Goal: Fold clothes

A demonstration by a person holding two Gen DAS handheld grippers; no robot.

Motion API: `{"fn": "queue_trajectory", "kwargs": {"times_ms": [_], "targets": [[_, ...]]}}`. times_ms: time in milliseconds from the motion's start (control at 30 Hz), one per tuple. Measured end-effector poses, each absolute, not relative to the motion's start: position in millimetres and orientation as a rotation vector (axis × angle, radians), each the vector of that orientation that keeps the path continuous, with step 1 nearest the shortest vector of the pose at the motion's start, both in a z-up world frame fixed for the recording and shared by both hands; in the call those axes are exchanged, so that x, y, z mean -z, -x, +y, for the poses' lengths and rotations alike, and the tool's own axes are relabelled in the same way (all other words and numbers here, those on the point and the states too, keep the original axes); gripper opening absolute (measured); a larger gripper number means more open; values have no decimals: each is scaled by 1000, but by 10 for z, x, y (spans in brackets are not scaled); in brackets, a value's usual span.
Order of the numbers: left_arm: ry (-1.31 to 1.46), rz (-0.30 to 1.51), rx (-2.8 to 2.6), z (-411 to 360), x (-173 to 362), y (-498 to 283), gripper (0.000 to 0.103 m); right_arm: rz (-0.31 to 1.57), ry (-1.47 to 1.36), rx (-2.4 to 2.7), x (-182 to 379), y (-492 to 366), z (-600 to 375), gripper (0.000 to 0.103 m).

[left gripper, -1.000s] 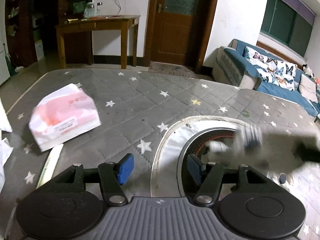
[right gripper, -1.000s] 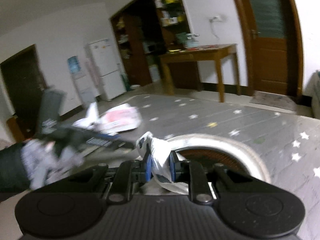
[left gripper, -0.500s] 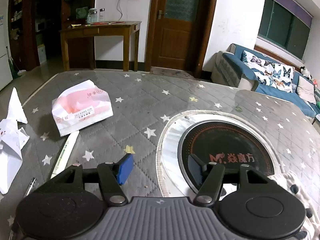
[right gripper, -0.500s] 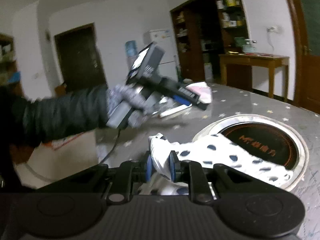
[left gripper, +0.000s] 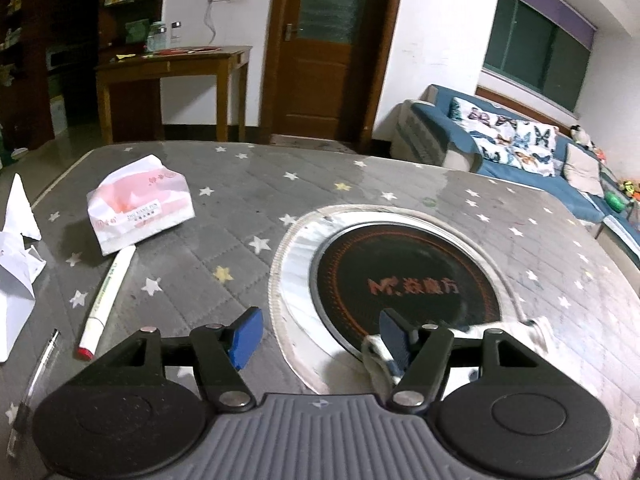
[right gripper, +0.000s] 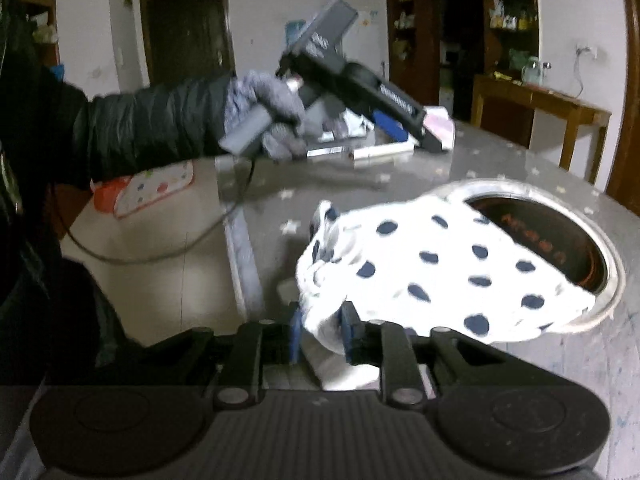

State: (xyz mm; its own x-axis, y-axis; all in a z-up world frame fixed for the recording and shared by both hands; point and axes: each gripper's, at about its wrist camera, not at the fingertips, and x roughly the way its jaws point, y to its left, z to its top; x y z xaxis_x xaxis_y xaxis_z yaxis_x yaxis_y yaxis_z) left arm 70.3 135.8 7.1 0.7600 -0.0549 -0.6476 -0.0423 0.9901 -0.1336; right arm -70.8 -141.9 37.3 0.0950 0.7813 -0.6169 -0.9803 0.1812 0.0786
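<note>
A white garment with dark blue dots (right gripper: 448, 272) lies spread over the near edge of the table and part of the round black hotplate (right gripper: 560, 248). My right gripper (right gripper: 320, 334) is shut on the garment's near corner. In the left wrist view a small part of the garment (left gripper: 376, 354) shows beside the right finger. My left gripper (left gripper: 320, 334) is open and empty, above the table by the hotplate (left gripper: 404, 280). It also shows in the right wrist view (right gripper: 404, 130), held in a gloved hand above the table's left side.
On the grey star-patterned table cover (left gripper: 240, 216) lie a pink and white tissue pack (left gripper: 140, 204), a white marker pen (left gripper: 106, 296), a thin pen (left gripper: 40, 364) and white paper (left gripper: 16, 256). A wooden side table (left gripper: 172, 88), a door and a blue sofa (left gripper: 520, 148) stand behind.
My right gripper has pulled the dotted garment toward the near table edge and spread it over the hotplate rim. My left gripper has stayed open and drifted forward and up.
</note>
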Motion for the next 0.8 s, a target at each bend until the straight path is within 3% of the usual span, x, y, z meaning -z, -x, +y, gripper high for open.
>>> {"fn": "queue_trajectory", "kwargs": {"times_ms": [467,700,800], "targets": [[121,695,216,804,-70,-171,67,640,329,-1281,-477,508,-1287,27],[102,708,332,491,46,92,52,688,293,-1137,-379,113,-1223,27],[77,732,376,361,148,147,51,693,275,-1052,-377,-150,-1172,27]]}}
